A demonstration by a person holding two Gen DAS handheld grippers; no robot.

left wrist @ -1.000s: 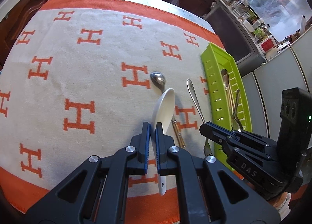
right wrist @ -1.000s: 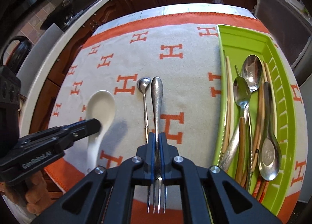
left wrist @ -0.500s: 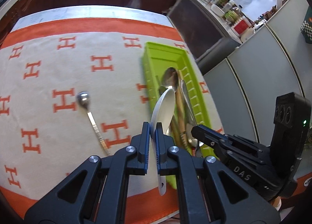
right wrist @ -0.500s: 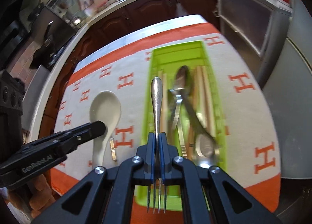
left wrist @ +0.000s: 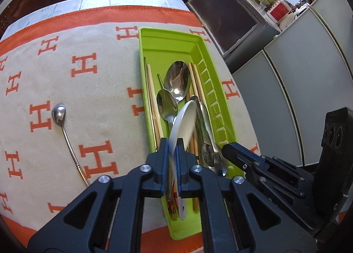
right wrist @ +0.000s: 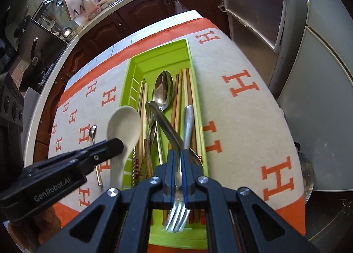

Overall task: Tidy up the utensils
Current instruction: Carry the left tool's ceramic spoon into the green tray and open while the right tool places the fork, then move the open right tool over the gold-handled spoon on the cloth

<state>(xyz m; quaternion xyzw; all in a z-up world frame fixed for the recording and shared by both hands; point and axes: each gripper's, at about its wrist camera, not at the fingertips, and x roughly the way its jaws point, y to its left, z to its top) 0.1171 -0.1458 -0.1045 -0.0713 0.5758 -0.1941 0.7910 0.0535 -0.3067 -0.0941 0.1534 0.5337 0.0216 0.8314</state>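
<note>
My left gripper (left wrist: 171, 146) is shut on a white ceramic spoon (left wrist: 184, 120), held over the near half of the green utensil tray (left wrist: 167, 41); the spoon also shows in the right wrist view (right wrist: 123, 127). My right gripper (right wrist: 178, 158) is shut on a metal fork (right wrist: 187, 125), tines toward me, low over the tray's (right wrist: 158, 59) right side. The tray holds several spoons (left wrist: 177, 78) and wooden chopsticks (right wrist: 189, 98). A small metal spoon (left wrist: 64, 129) lies on the cloth left of the tray.
A cream cloth with orange H marks (left wrist: 88, 87) covers the table. Grey cabinets (left wrist: 297, 72) stand close to the table's right edge. A dark wood counter (right wrist: 136, 10) with kitchenware runs behind the table.
Both grippers have carried their utensils right from the cloth to over the tray. The fork now hangs lower, tilted among the tray's utensils. The small spoon stays on the cloth.
</note>
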